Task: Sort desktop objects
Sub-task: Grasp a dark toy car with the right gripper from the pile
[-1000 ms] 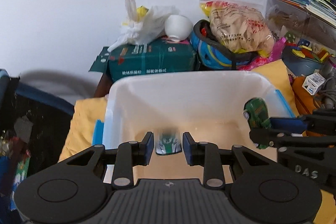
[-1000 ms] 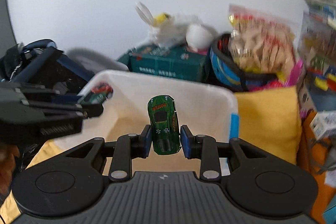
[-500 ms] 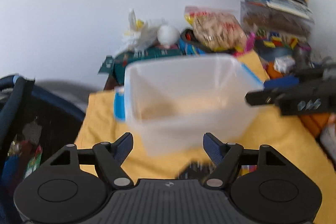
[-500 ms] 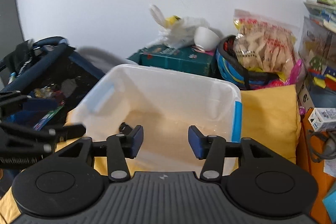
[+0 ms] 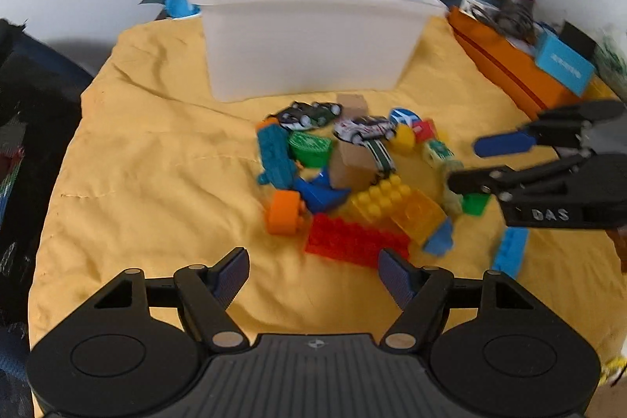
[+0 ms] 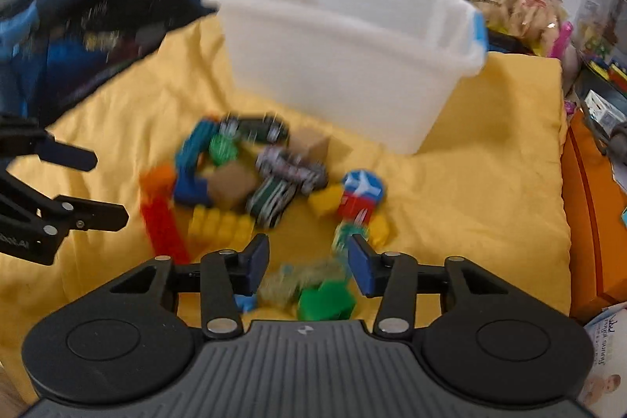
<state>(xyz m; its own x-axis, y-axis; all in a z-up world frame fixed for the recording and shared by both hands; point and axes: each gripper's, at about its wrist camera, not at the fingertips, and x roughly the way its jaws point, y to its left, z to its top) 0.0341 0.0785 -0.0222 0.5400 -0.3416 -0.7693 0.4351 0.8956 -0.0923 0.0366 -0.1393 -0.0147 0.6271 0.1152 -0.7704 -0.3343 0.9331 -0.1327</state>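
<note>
Both grippers have pulled back from the bin [image 5: 305,26], jaws spread and empty. Your left gripper [image 5: 313,271] faces the toy pile [image 5: 352,175] on the yellow cloth [image 5: 156,163]. Toy cars [image 5: 362,129] look light and rigid; pinch across their sides. "DAS" marks the right gripper [image 5: 486,163].

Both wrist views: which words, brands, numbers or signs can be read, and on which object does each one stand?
"DAS": white letters on the right gripper, seen in the left wrist view.
White airplane sign, no words: on the round blue sign toy.
Blue box: white print, too blurred to read.
Booklet at the right wrist view's lower right corner: print too small to read.
</note>
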